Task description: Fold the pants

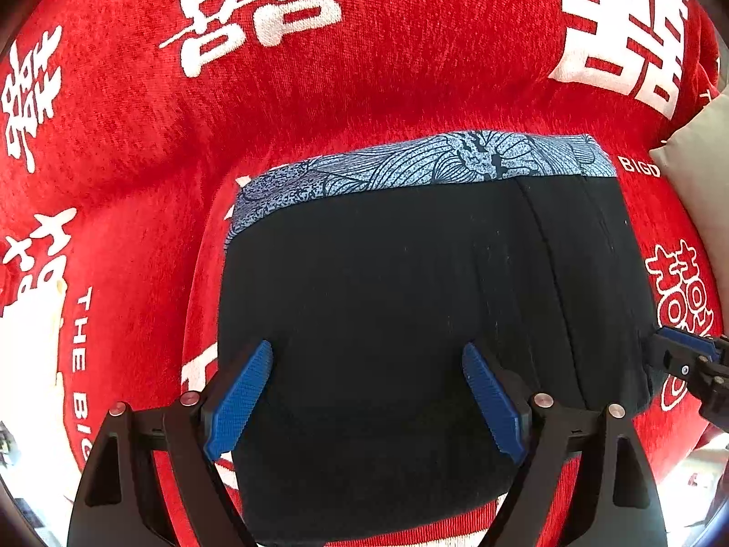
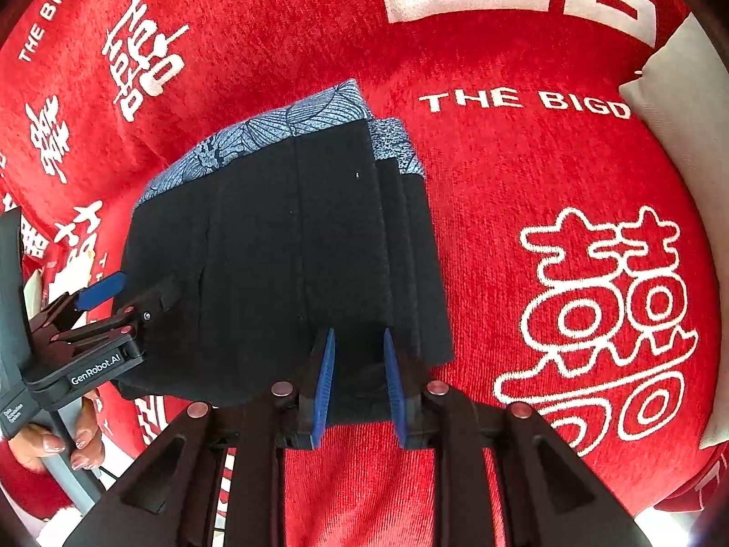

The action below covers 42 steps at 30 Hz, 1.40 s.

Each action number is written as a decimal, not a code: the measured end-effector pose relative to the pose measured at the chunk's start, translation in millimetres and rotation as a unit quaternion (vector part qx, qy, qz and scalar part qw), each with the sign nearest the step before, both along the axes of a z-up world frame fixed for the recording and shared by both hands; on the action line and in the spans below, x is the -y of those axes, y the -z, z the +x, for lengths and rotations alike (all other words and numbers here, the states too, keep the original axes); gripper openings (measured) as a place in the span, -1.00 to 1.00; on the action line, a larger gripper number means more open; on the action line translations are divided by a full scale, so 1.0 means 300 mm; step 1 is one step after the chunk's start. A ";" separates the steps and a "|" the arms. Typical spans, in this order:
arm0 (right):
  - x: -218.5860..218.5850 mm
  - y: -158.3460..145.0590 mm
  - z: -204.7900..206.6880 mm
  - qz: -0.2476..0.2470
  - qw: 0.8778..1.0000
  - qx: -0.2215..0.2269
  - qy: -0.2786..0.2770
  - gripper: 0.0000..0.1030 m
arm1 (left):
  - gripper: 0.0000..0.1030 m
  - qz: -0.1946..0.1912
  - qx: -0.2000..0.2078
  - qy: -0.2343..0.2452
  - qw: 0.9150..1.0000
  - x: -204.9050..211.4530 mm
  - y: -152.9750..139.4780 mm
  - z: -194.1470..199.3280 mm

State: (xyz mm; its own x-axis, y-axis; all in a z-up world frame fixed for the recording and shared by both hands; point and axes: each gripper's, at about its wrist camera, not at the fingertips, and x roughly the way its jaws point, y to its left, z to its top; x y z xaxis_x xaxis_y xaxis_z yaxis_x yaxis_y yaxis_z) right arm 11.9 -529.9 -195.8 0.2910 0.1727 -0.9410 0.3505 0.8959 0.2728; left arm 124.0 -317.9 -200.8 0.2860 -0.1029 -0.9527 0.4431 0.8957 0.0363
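The black pants (image 1: 410, 296) lie folded into a thick rectangle on the red cover, with a blue-and-white patterned band (image 1: 423, 162) along the far edge. They also show in the right wrist view (image 2: 291, 250), stacked in several layers. My left gripper (image 1: 367, 392) is open, its blue fingers spread wide over the near edge of the pants. My right gripper (image 2: 357, 378) is open with a narrow gap, its fingers over the near right corner of the pants. The left gripper also appears at the left of the right wrist view (image 2: 109, 301).
A red plush cover (image 1: 319, 91) with white characters and lettering spreads under everything. A grey cushion (image 2: 683, 105) sits at the far right. A hand (image 2: 59, 442) holds the left gripper's handle at the lower left.
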 end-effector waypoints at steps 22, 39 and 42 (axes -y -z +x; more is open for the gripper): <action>0.155 -0.042 -0.034 0.097 0.995 0.035 0.011 0.55 | 1.00 -0.152 -0.065 -0.059 0.985 -0.258 -0.076 0.130; 0.288 0.212 0.161 0.285 0.958 0.013 -0.027 0.55 | 1.00 -0.225 -0.232 -0.010 0.946 -0.294 0.192 0.290; 0.263 0.235 0.202 0.302 0.952 0.015 -0.050 0.54 | 1.00 -0.236 -0.246 -0.008 0.940 -0.269 0.217 0.297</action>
